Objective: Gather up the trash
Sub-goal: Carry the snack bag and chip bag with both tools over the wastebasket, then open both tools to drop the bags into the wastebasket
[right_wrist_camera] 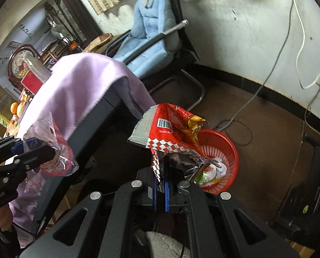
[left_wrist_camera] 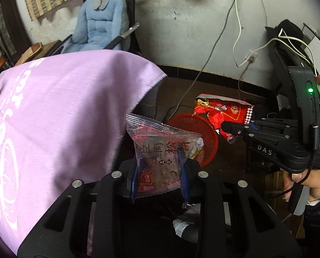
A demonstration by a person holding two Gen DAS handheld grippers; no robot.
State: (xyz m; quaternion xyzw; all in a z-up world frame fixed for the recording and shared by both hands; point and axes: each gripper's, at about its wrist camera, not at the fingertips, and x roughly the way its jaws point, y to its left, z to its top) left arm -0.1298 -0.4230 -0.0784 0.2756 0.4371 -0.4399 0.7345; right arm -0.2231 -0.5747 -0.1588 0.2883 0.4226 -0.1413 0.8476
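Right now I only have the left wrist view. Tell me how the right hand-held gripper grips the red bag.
Observer: The right hand-held gripper pinches the red bag by its bottom edge between blue pads.
Operator: Report the basket's contents.
Observer: The basket holds white crumpled paper and a green-printed scrap.
Operator: Place my left hand-held gripper.
Observer: The left hand-held gripper holds the wrapper beside the table, away from the basket.

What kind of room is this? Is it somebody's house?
Probably a lived-in room at home, maybe a study corner. There's an office chair with a blue cushion, a table under a purple cloth, and a red wastebasket on the floor with wrappers in it. A wall clock hangs further back.
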